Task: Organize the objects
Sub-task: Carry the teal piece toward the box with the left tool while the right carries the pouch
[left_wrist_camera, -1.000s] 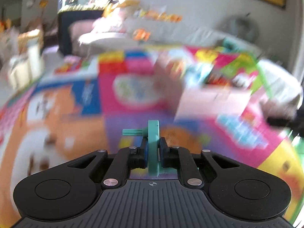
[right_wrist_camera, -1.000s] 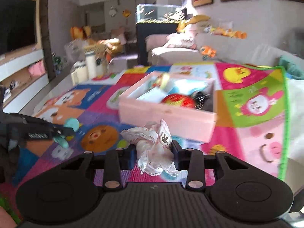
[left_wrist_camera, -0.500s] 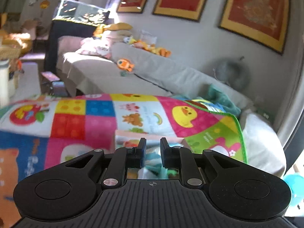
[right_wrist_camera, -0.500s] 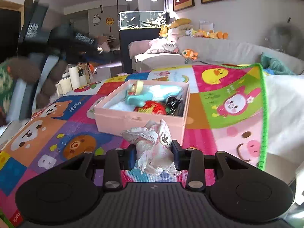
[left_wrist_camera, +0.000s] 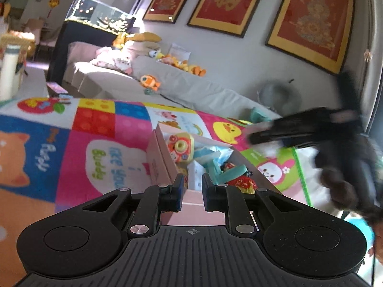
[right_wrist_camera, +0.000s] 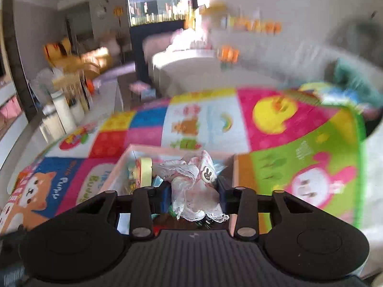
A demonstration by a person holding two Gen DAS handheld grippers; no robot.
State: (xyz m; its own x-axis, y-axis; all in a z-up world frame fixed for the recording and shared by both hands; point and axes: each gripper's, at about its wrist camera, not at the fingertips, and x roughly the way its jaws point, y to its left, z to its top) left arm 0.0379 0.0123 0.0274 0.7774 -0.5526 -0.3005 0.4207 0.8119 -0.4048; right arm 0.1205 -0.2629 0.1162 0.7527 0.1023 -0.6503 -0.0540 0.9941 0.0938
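A pink box (left_wrist_camera: 160, 160) stands on the colourful play mat (left_wrist_camera: 95, 129). In it lie a teal toy (left_wrist_camera: 223, 171), a toy camera (left_wrist_camera: 180, 146), a red item (left_wrist_camera: 241, 183) and other toys. My left gripper (left_wrist_camera: 192, 184) is open and empty, just above the box's near edge. My right gripper (right_wrist_camera: 194, 189) is shut on a frilly pink-and-white cloth with a bunny patch (right_wrist_camera: 194, 179) and holds it over the pink box (right_wrist_camera: 119, 167). It shows blurred at the right of the left wrist view (left_wrist_camera: 311, 131).
A grey sofa (left_wrist_camera: 191, 88) with plush toys runs along the wall behind the mat. A fish tank on a dark cabinet (left_wrist_camera: 95, 24) stands at the back left. White bottles (right_wrist_camera: 62, 114) stand left of the mat.
The left gripper let the teal toy go into the box and now stands open. The right gripper moved forward with the cloth, from in front of the box to over it.
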